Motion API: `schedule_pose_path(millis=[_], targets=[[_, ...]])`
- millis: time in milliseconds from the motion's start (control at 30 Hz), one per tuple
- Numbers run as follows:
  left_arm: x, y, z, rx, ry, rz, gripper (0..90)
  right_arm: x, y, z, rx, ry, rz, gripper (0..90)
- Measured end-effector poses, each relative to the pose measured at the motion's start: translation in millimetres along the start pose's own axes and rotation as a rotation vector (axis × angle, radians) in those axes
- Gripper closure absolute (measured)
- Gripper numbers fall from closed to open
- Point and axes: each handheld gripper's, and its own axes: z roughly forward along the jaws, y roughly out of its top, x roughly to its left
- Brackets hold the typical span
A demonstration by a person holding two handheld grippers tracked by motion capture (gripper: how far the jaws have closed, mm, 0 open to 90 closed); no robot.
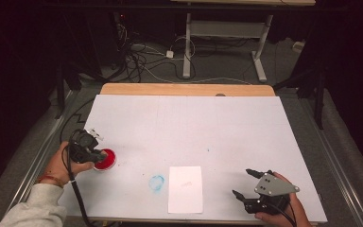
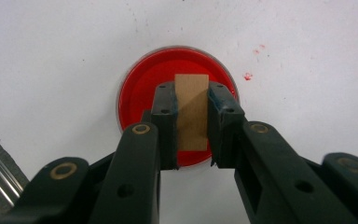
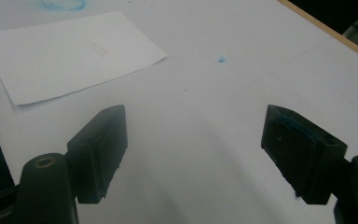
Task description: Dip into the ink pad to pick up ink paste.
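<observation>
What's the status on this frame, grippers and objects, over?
Left gripper shut on wooden block, over red ink pad. Right gripper open, idle above table. White paper sheet near the front edge between the grippers, unobstructed.

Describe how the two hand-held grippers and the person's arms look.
Both are black. The left hand-held gripper trails a black cable; brass-coloured pivot pins show in its own view. The right hand-held gripper carries a grey three-cornered plate with small holes. The left arm wears a light grey sleeve and a reddish wristband.

Table middle (image 1: 217,127) open; paper sheet (image 1: 185,189) lies flat between tools; red dish (image 1: 106,160) near left edge.
</observation>
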Motion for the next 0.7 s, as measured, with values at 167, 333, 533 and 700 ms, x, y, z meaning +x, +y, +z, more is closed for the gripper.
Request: schedule_pose_path(millis=[167,333,533,700], targets=[[0.9,-0.5,7.6,0.016,0.018,-0.008,73.9,0.1,-2.3,-0.2,0.009,0.002,0.002,23.2],[0.4,-1.2,10.4,0.016,0.016,-0.007,73.8,1.3,-2.4,-1.0,0.013,-0.003,0.0,23.2],[-7.6,9.8,15.0,0.091,0.066,0.028,74.0,2.6,-2.4,0.3,0.021,0.008,-0.004,23.2],[-7.9,18.1,16.5,0.151,0.068,0.04,74.1,2.5,-3.0,0.3,0.02,0.01,-0.001,23.1]])
